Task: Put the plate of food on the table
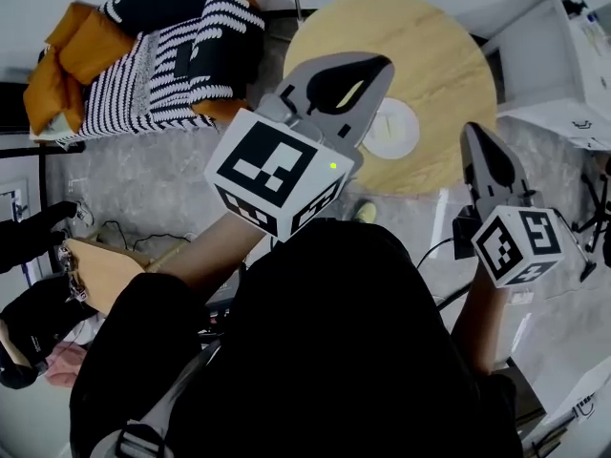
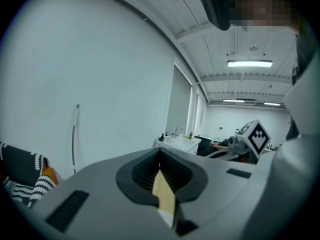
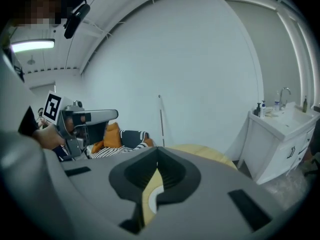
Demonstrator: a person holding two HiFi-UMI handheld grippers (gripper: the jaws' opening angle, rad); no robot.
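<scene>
A white plate (image 1: 391, 127) lies on the near part of the round wooden table (image 1: 430, 55); I cannot make out any food on it. My left gripper (image 1: 382, 65) is held high over the table's near-left edge, jaws shut with nothing between them. My right gripper (image 1: 474, 127) hangs to the right of the plate, also shut and empty. In the left gripper view the left gripper (image 2: 160, 156) points at a white wall, with a sliver of table (image 2: 162, 191) showing through its jaws. The right gripper (image 3: 157, 151) frames the plate (image 3: 156, 194) the same way.
A sofa with orange cushions and a black-and-white striped blanket (image 1: 143, 55) stands at the far left. A white sink cabinet (image 1: 554, 55) stands right of the table, also shown as the cabinet (image 3: 280, 139) in the right gripper view. Cables (image 1: 124, 232) lie on the grey floor.
</scene>
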